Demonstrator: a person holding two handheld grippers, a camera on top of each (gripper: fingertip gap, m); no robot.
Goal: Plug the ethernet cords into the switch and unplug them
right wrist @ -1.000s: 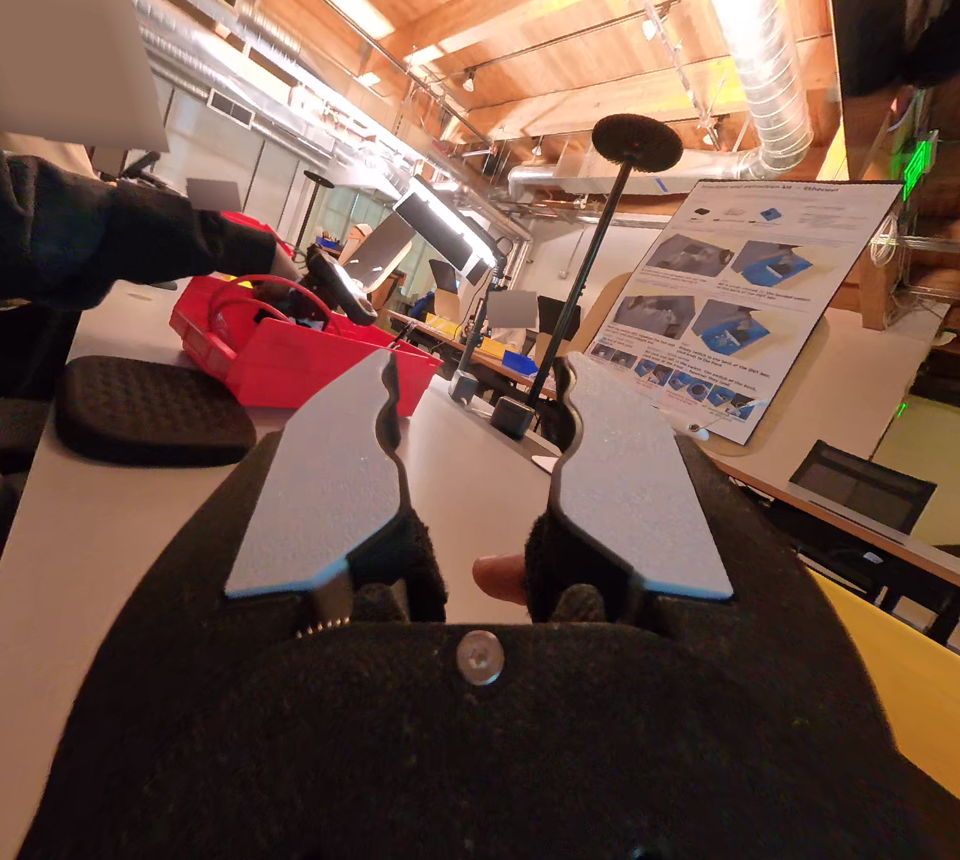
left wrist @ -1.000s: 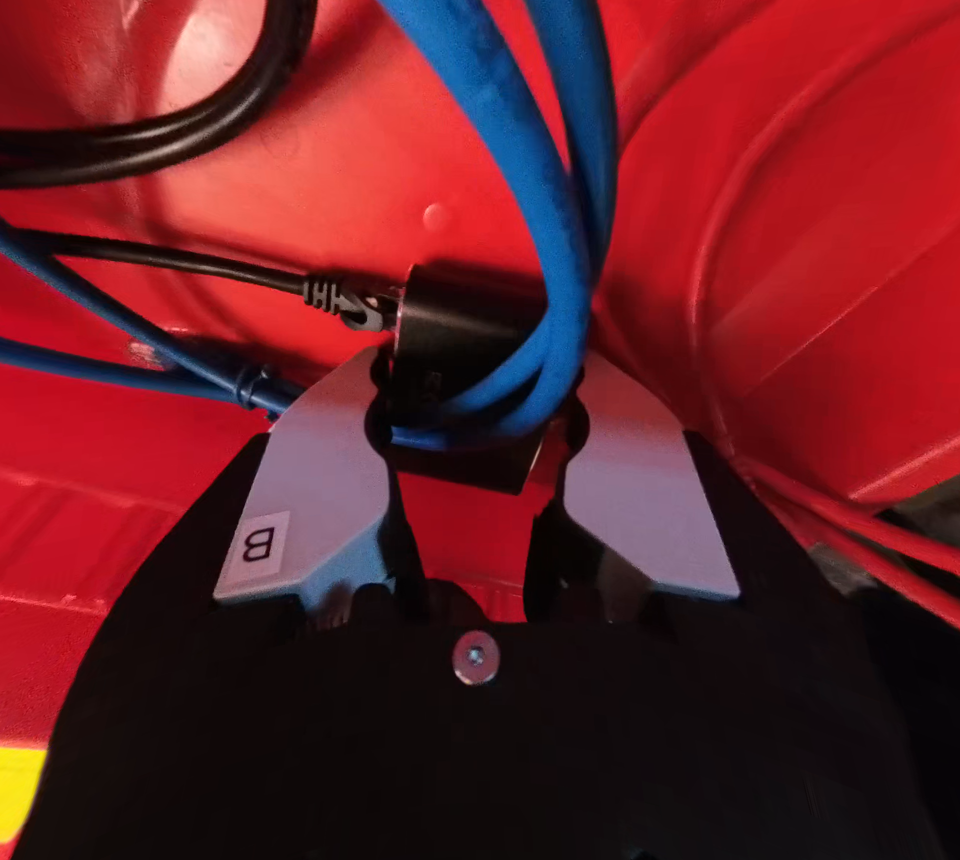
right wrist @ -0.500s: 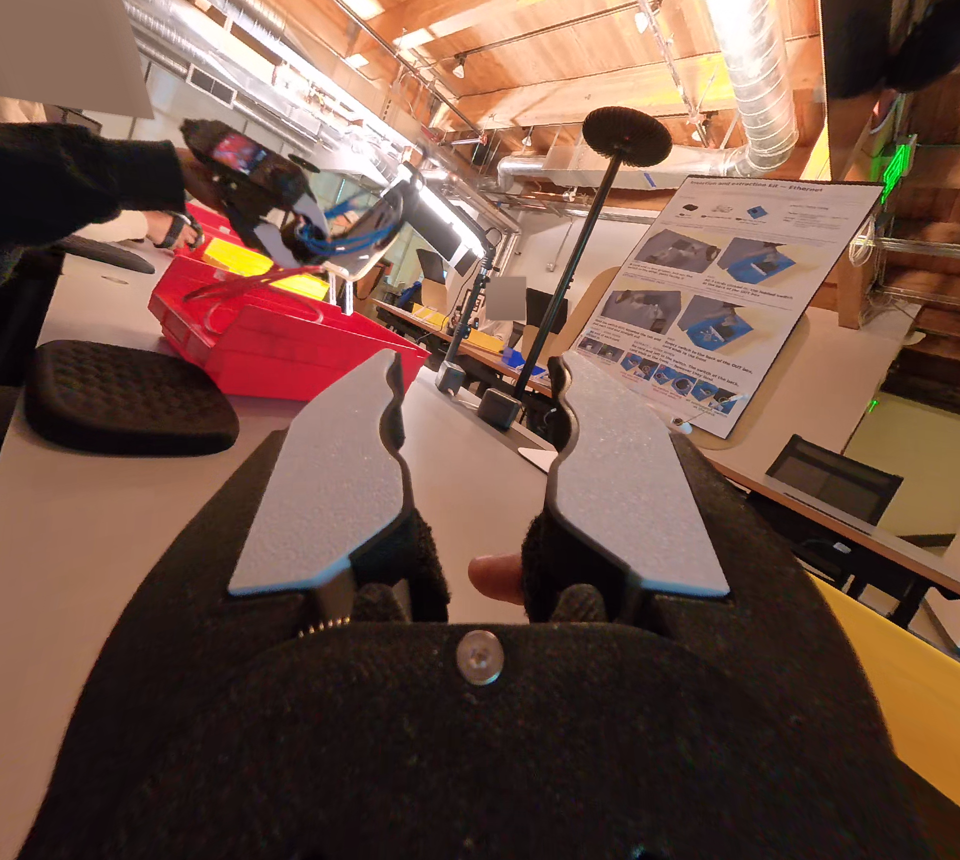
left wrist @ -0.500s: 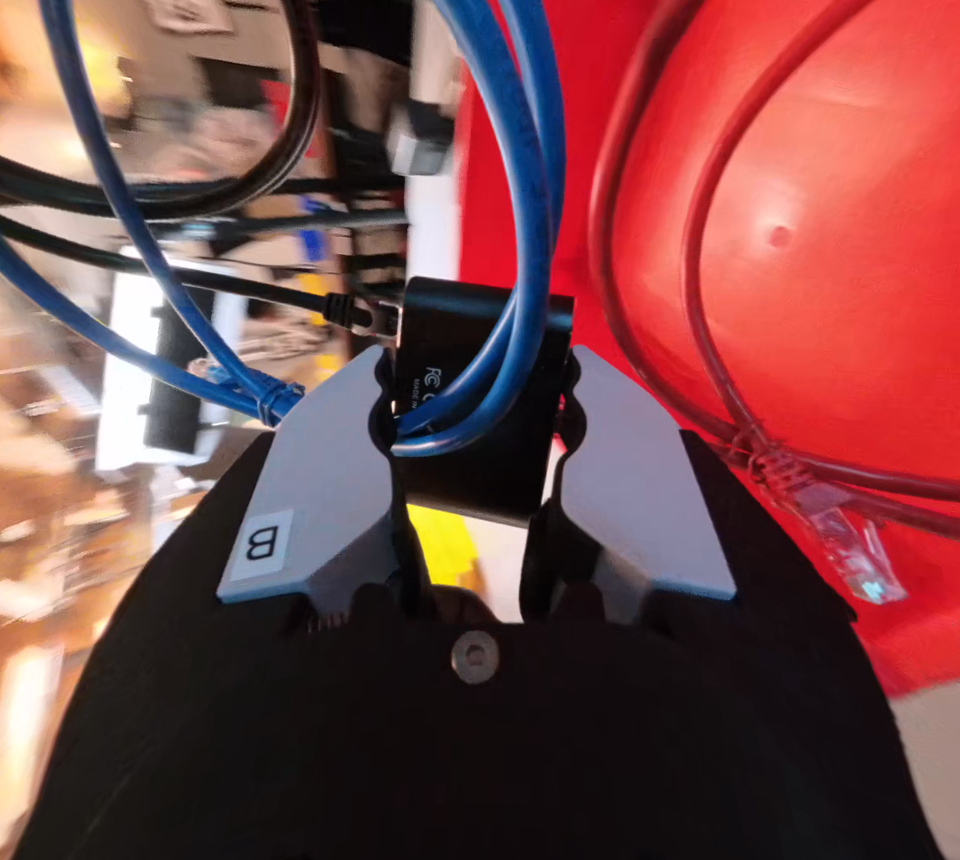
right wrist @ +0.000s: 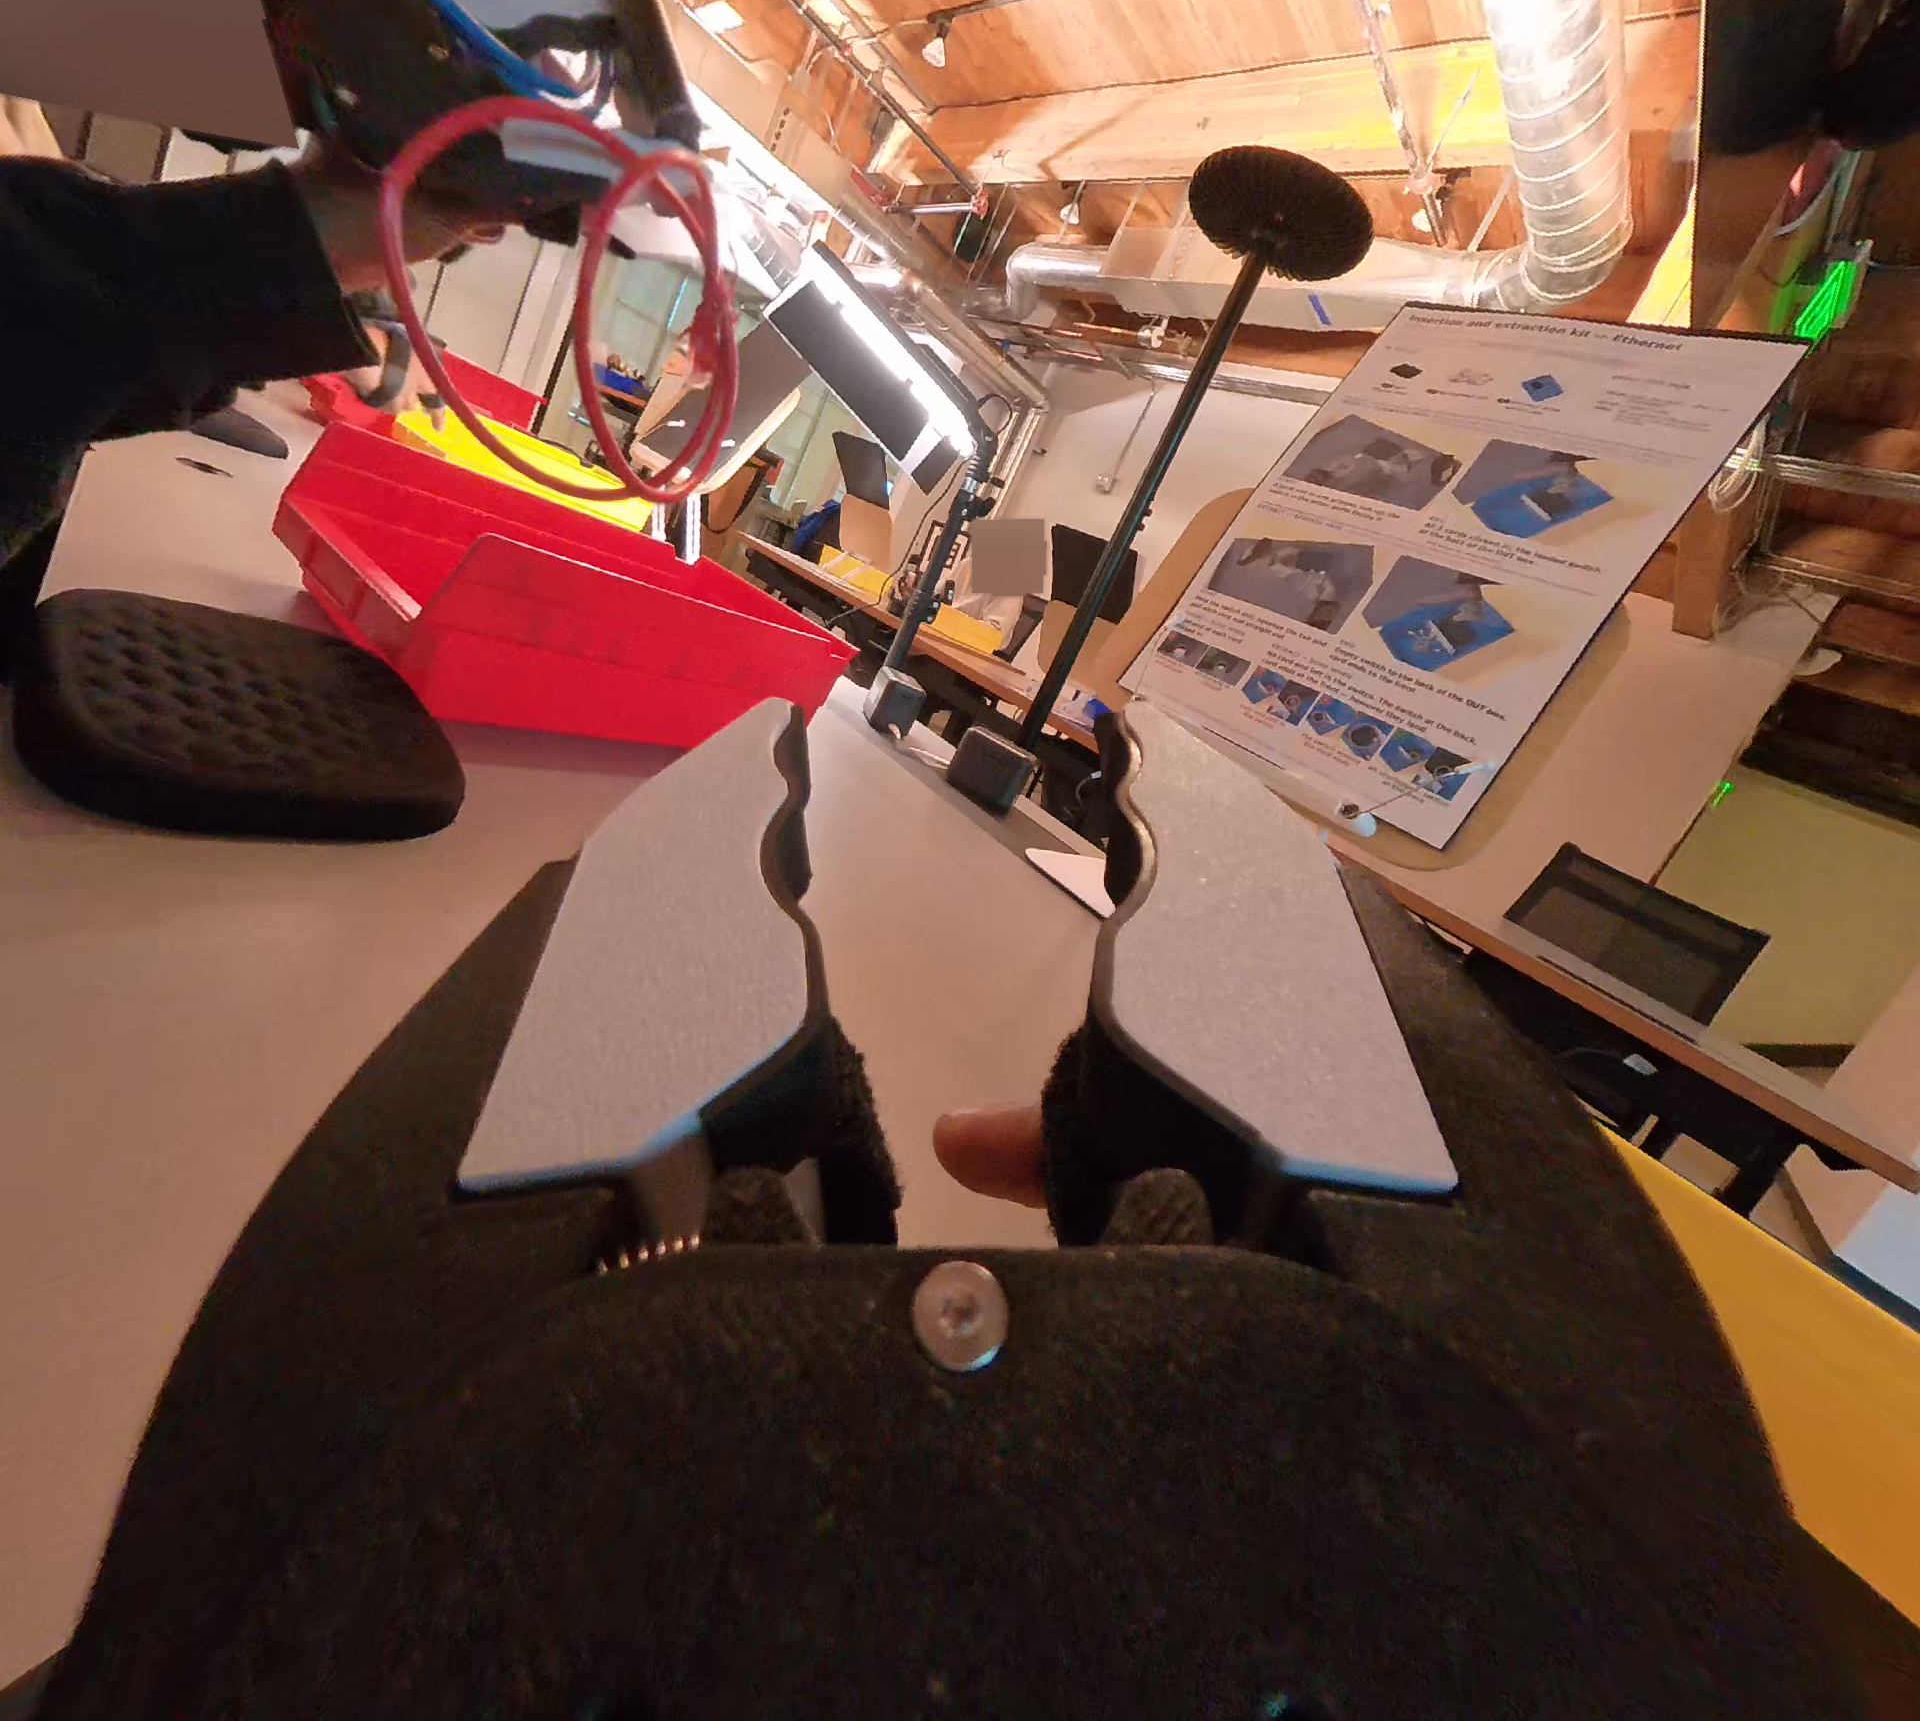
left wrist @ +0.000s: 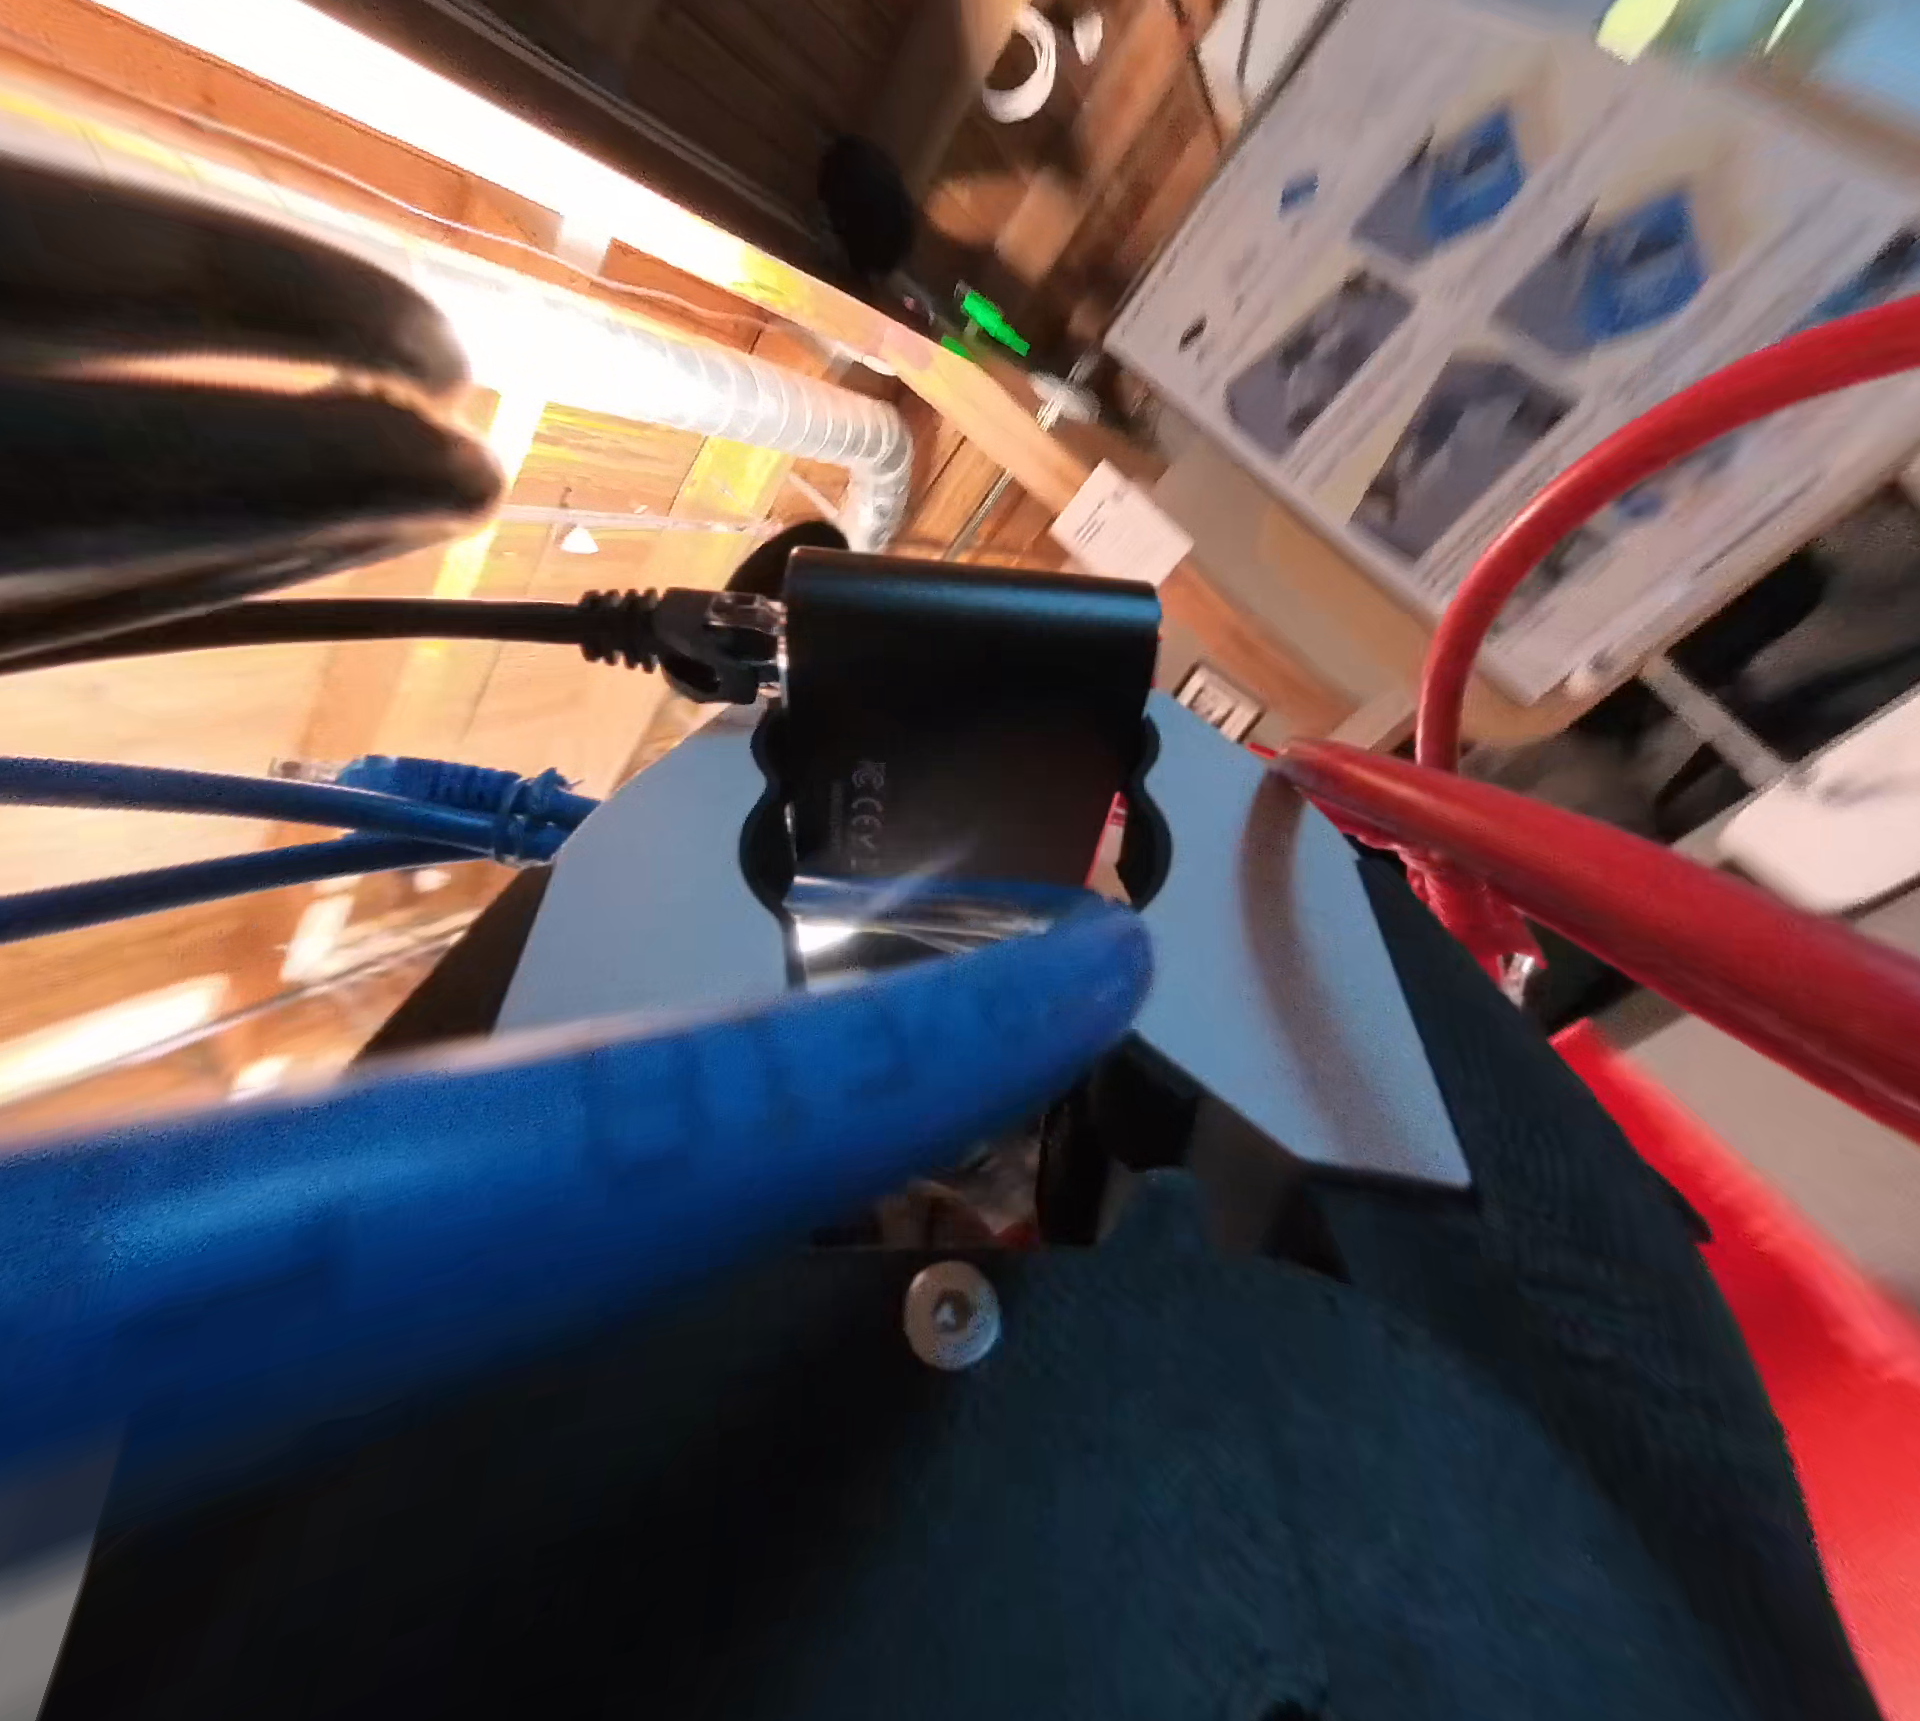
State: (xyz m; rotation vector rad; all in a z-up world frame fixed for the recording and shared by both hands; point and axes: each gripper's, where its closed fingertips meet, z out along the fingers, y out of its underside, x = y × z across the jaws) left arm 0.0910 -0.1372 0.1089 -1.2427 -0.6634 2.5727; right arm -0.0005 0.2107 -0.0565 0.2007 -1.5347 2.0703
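while left gripper (left wrist: pixel 951 824) pinches switch (left wrist: pixel 961 715), seemingly raised from bin (right wrist: pixel 582 622), right gripper (right wrist: pixel 951 824) stays spread.

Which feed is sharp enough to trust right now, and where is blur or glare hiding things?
Left wrist view: background motion-smeared, a blue cable looms out of focus across the lens, glare streaks the switch near the left gripper. Right wrist view: sharp on the right gripper and red bin; ceiling light blown out.

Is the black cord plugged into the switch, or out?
Plugged in: the black ethernet cord's clear plug sits in the small black switch box's left side.
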